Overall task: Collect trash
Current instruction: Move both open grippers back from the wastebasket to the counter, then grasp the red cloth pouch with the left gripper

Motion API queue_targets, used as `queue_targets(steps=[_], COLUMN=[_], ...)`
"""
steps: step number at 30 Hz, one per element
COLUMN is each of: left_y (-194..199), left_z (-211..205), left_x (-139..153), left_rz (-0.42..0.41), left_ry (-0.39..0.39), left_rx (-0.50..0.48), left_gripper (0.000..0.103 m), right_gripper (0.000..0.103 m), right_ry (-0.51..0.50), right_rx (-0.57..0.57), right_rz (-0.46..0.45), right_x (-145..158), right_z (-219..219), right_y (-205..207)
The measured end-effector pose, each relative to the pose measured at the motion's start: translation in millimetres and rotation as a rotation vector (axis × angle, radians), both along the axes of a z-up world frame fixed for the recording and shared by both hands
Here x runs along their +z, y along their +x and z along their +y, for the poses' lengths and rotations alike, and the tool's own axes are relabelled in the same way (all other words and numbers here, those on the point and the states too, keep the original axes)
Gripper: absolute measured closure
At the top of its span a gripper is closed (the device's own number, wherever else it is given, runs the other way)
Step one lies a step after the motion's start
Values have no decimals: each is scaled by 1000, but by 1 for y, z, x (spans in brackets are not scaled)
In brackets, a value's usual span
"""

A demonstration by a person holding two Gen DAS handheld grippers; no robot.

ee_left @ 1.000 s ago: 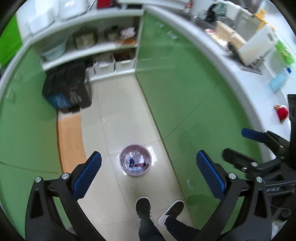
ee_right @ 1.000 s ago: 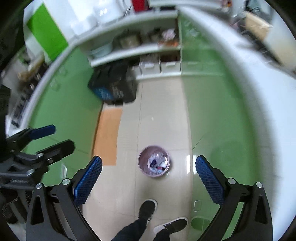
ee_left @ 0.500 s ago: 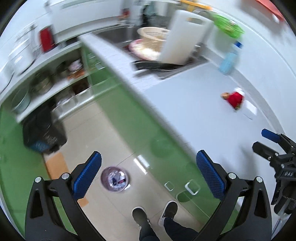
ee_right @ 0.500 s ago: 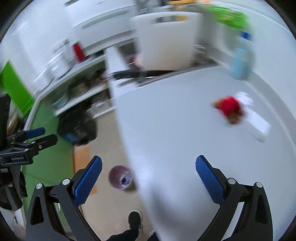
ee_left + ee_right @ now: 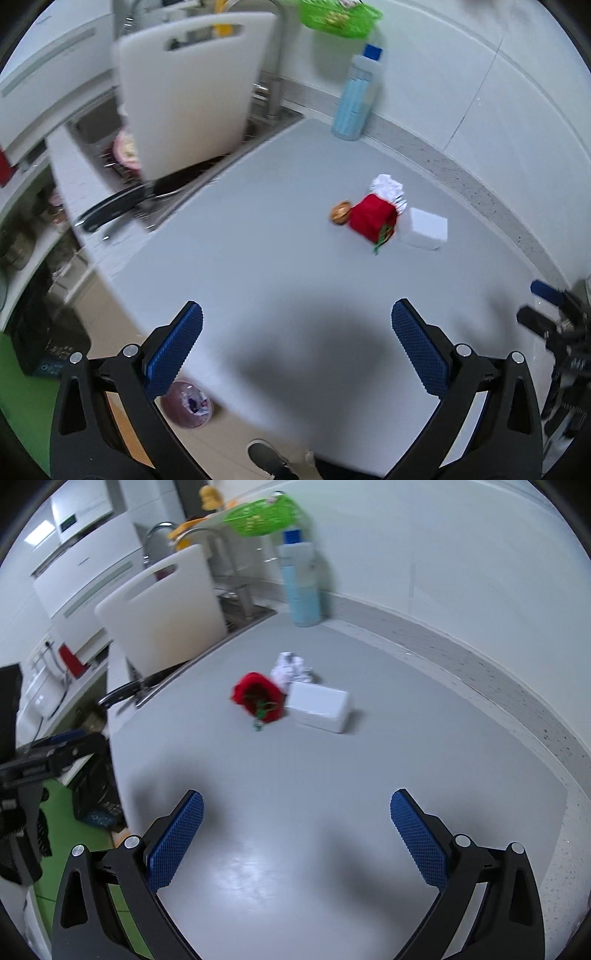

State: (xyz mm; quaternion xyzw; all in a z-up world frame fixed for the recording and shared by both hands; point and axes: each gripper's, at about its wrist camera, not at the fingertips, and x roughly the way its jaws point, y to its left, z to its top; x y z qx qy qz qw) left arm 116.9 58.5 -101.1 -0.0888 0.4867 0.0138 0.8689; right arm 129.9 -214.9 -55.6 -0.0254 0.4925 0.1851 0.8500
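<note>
Trash is what remains to be gathered, and nothing is held yet: the left tool (image 5: 295, 332) and the right tool (image 5: 295, 821) are both spread wide and empty above the near part of the grey worktop (image 5: 295, 812). On the floor below the worktop edge, a bin (image 5: 188, 404) with some scraps already inside is seen. Farther on, near the back wall, a red wrapper (image 5: 258, 696), a crumpled white paper (image 5: 291, 666) and a white box (image 5: 319, 707) lie close together, with a small brown piece (image 5: 340, 211) beside them. Collection from the worktop is judged not yet begun.
</note>
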Motion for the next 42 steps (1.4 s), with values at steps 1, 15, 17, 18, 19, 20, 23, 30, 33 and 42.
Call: queue_targets(steps=[1,15,17,18,19,20,23,30,33,42], left_y=[12,120,127,132,136,139,148,159,158,145], left_z=[-5,-55,-64,-68,-71,-73,-76,-77,-76,-75], left_x=[-3,-43,-47,-51,-54,-57,-64,-82,-84,-74], left_rz=[8,67,64,65,66,65,65,107,111,82], left_ry=[-4,-26,-19,-23,-31,-37,-69,-84,-97,-118], left_rx=[-7,-125,-152,-167,-175,-184,-195,-175,-179,-185], left_gripper=[3,3,3,3,3,3,14,68,84,92], right_gripper=[6,6,6,6,6,6,6,6,6,6], right_ry=[1,15,18,18,19,21,23,35,38,47], right_rx=[-4,-44,-49,-51,-54,-57,-64,-61,-48,-8], right_rz=[4,54,60,64,67,71,81,103,110,98], right_x=[-2,-21,-24,-25,-26,-28,-32,-43,-46,-43], right_z=[-5,-49,-52,-55,-56,-58,-63,-67,-64,-45], right_y=[2,27,30,32,32,33,36,45,48,61])
